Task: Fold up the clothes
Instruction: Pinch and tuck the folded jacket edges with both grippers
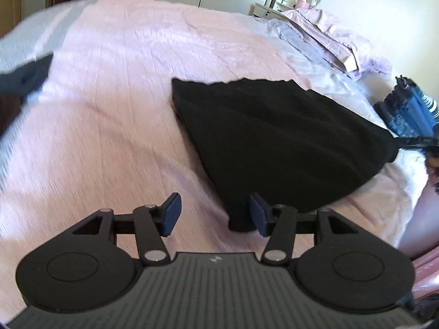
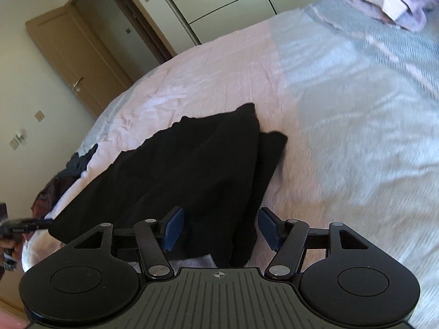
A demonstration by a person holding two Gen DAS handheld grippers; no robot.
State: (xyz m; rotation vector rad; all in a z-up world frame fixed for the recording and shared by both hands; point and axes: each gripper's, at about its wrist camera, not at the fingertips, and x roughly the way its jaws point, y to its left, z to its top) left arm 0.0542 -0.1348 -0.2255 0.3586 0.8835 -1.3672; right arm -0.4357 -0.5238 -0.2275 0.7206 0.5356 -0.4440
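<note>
two open tools (image 1: 215,213) (image 2: 221,229), black garment (image 1: 263,134) (image 2: 192,170), no legible writing

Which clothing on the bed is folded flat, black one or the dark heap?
The black folded garment mid-bed, lying flat with stacked layers; the dark crumpled clothes heap sits bunched at the bed's edge.

Garment (image 1: 260,137) plain black at frame centre; bedspread (image 1: 123,82) pale pink with grey bands; both grippers, left gripper (image 1: 215,213) and right gripper (image 2: 219,229), black with blue pads (image 1: 172,213); door (image 2: 74,63) tan, upper left of right view.
</note>
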